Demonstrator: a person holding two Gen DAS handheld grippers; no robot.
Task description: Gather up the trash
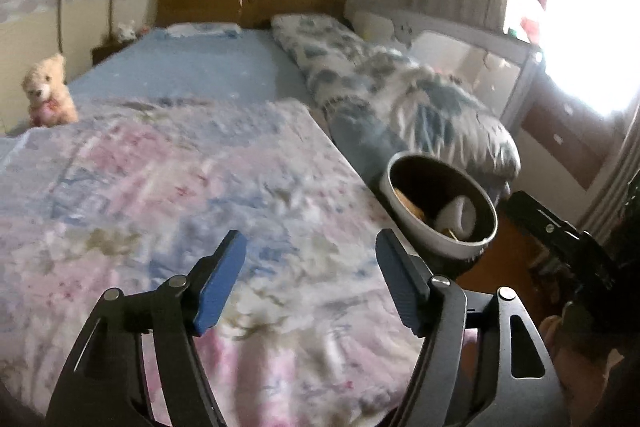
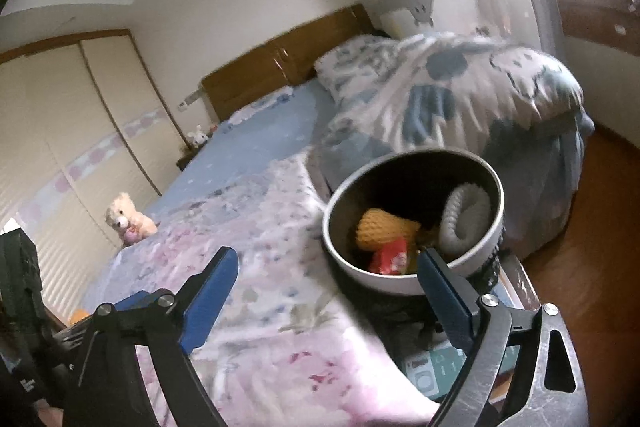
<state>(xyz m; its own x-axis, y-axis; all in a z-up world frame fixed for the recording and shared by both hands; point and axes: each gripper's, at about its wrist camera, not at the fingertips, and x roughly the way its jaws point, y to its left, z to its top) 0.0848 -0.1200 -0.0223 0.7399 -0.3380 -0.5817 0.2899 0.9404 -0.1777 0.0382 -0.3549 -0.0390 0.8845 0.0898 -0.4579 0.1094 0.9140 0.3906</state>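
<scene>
Both tongs (image 1: 310, 279) (image 2: 326, 291) agape, empty | bin (image 2: 412, 219) tilted, mouth toward camera

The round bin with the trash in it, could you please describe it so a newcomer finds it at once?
Start at the bed with the pink floral cover. At its right edge, by the rumpled blue-patterned duvet, stands the bin: white outside, dark inside, the only open container there.

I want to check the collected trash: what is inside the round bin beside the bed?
In the bin lie a yellow knitted piece, a grey knitted roll and a red wrapper. These and the dark inside hide the bottom.
</scene>
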